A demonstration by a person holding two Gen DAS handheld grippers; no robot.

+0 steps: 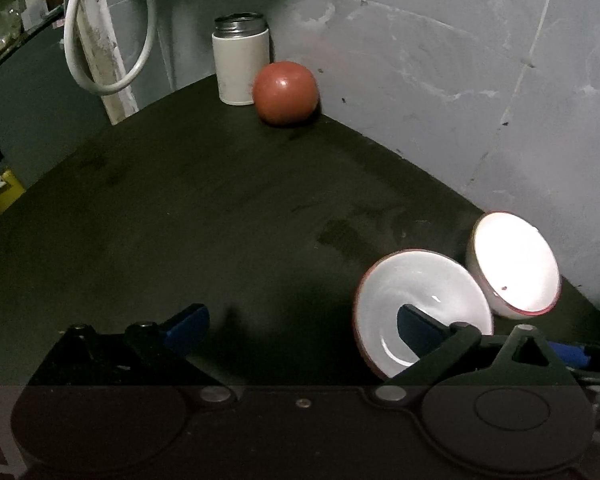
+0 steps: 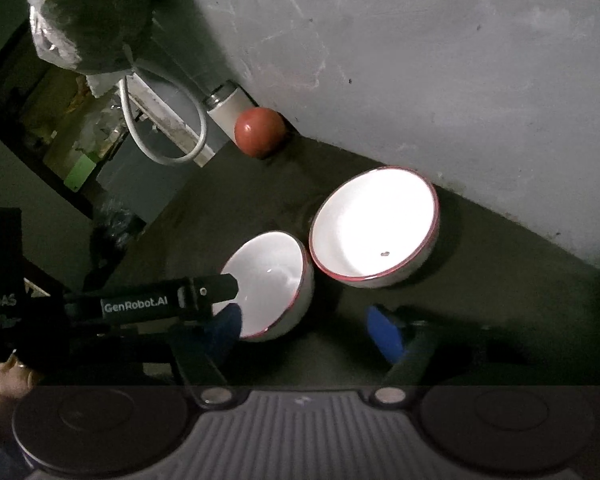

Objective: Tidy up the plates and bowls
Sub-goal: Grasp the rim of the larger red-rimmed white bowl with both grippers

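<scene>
Near the tabletop's wall edge, the spread left gripper (image 1: pixel 300 322) has one finger (image 1: pixel 420 330) inside the smaller bowl (image 2: pixel 274 280); the larger bowl (image 2: pixel 374 222) sits touching it. The right gripper (image 2: pixel 308 330) hovers spread. Both bowls look glazed, slippery, breakable: pinch the rim.

The left wrist view sits low behind its own claw (image 1: pixel 300 326), facing across the dark counter (image 1: pixel 204 208) toward the corner of the gray wall (image 1: pixel 440 80). The right wrist view looks from higher up, tilted, down onto the same counter (image 2: pixel 480 280) from behind its claw (image 2: pixel 304 328). Both show the two white bowls close in front, the nearer bowl (image 1: pixel 420 300) (image 2: pixel 272 276) and the brighter bowl (image 1: pixel 516 264) (image 2: pixel 374 224), and farther off the red ball (image 1: pixel 286 92) (image 2: pixel 260 131) beside the white canister (image 1: pixel 242 66) (image 2: pixel 228 110).
</scene>
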